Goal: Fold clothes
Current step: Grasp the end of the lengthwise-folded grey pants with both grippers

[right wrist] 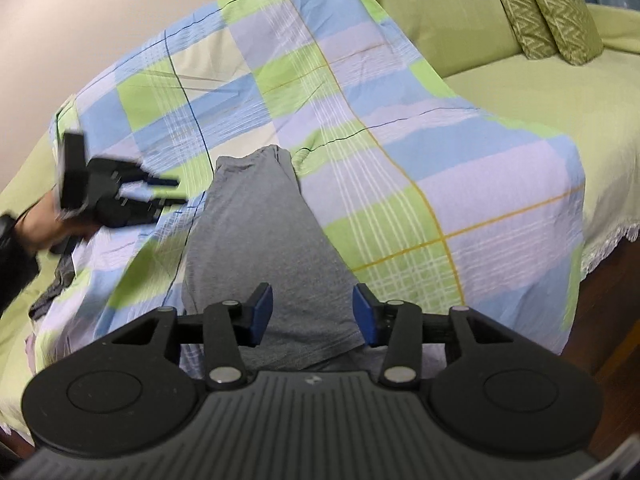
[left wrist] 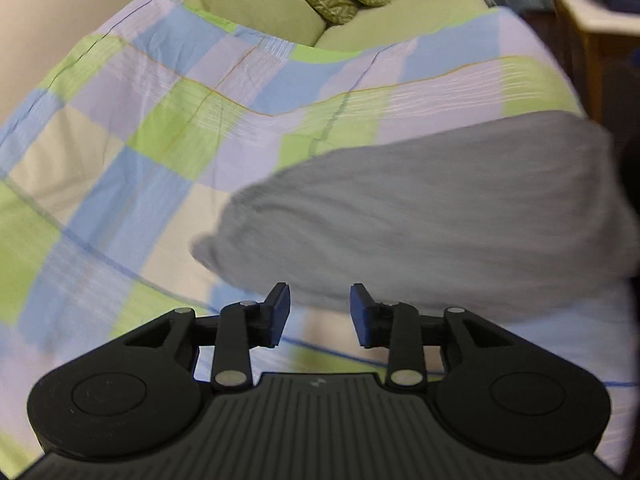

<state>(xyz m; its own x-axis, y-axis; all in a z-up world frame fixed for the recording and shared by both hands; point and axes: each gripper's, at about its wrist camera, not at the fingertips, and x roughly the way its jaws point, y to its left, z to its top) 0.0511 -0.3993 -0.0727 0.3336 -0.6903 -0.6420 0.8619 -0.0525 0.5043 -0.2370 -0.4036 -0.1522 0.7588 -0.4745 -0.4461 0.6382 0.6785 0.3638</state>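
Note:
A grey garment (left wrist: 420, 216) lies folded into a long band on a checked blue, green and lilac sheet (left wrist: 160, 128). My left gripper (left wrist: 319, 314) is open and empty, just short of the garment's near edge. In the right wrist view the garment (right wrist: 264, 248) runs away from me lengthwise. My right gripper (right wrist: 313, 314) is open and empty above its near end. The left gripper (right wrist: 164, 191) shows blurred at the left, open, beside the garment's far part.
The checked sheet (right wrist: 400, 152) covers a green sofa (right wrist: 520, 96) with two patterned green cushions (right wrist: 552, 12). A dark cloth (right wrist: 52, 288) lies at the sheet's left edge. A wooden side table (left wrist: 592, 16) stands at the right.

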